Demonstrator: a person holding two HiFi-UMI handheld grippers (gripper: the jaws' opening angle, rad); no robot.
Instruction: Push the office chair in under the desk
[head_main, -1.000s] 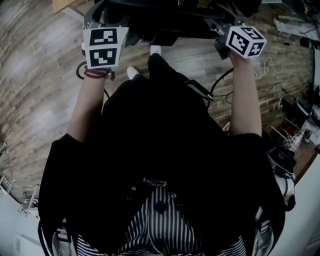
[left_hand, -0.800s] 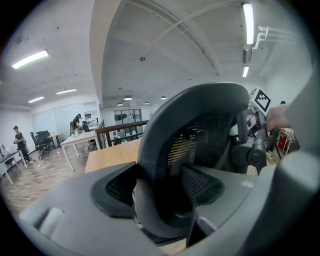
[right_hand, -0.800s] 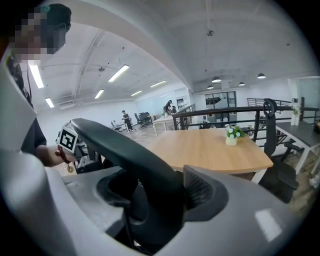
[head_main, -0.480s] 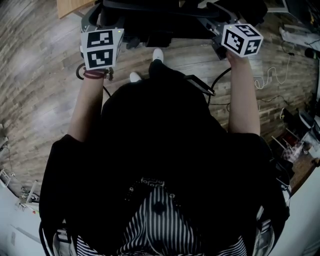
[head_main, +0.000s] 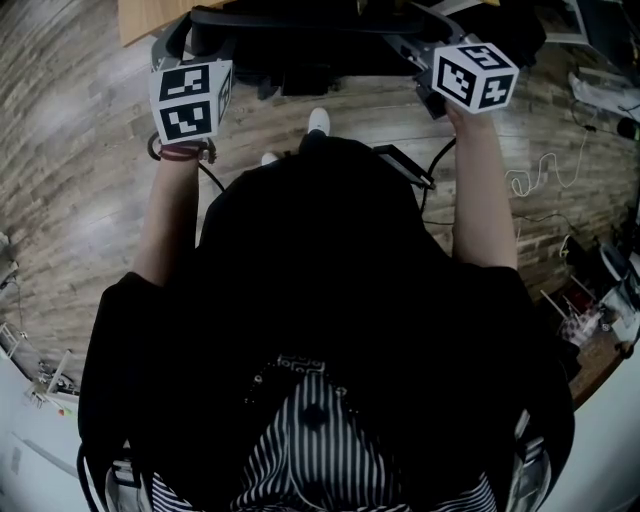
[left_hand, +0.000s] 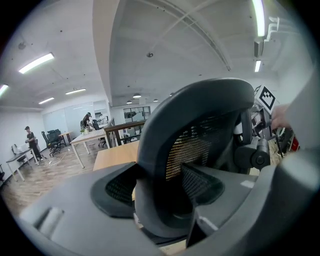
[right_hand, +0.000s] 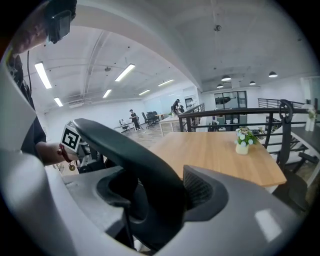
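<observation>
You are holding the office chair (left_hand: 200, 130) by the top of its backrest, one tool at each end of the rim. The left tool (left_hand: 165, 192) is clamping the dark frame beside the mesh panel. The right tool (right_hand: 160, 197) is pinching the curved top rim, which is filling the gap between its jaws. Gripping both ends is probably keeping the chair square to the desk (right_hand: 220, 155) while you are pushing, so it is rolling straight instead of swivelling.

The chair is standing directly in front of you, between your body and the desk, its backrest upright. It is showing a black mesh back in a dark grey moulded frame. The wooden tabletop is lying just past the rim and carrying a small potted plant (right_hand: 243, 140). Seat and wheels are hidden, so how far under it sits is unclear.
</observation>
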